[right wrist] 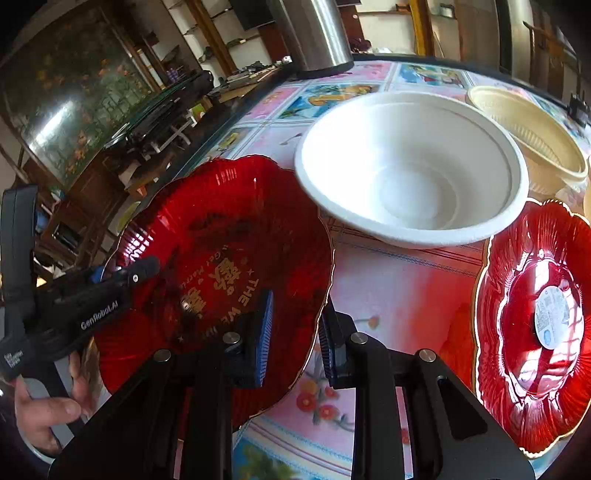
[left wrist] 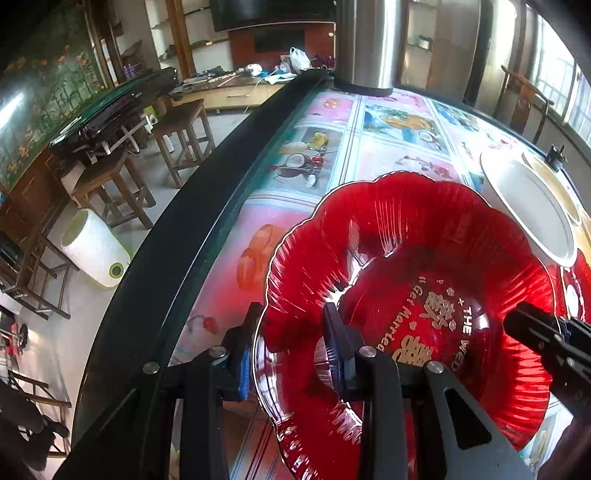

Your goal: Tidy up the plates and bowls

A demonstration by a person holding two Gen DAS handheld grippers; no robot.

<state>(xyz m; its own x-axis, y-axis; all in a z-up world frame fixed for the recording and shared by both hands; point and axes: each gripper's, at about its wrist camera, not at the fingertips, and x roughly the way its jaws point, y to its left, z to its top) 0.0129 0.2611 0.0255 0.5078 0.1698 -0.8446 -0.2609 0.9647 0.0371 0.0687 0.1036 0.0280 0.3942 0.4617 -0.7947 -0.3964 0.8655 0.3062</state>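
Here both grippers pinch one scalloped red plate [right wrist: 221, 266] by opposite edges, and the white bowl [right wrist: 410, 170] serves as the landmark for everything else. The plate sits tilted just in front of and to the left of that bowl, its far rim close to the bowl's wall, and it appears lifted off the patterned tablecloth [right wrist: 399, 280] rather than resting flat — a judgement from its tilt, since the underside is hidden.

The right gripper [right wrist: 295, 328] has its jaws closed on the plate's near-right rim, one blue pad [right wrist: 264, 332] over the inside face and the other under the edge. The left gripper [left wrist: 291, 350] clamps the opposite rim in the same way; its jaws are nearly shut on the thin plastic. A hand [right wrist: 44, 406] shows beneath the left tool in the right wrist view.

Two grips on a light, glossy plate make sense: a single pinch at the rim would let it swing or slip.

To the right of the white bowl lies a second red plate [right wrist: 532, 325] with a sticker at its centre — probably the stacking target. Behind the bowl, to its right, sits a cream bowl [right wrist: 532, 129]; behind it, to its left, stands a steel kettle [right wrist: 314, 33].
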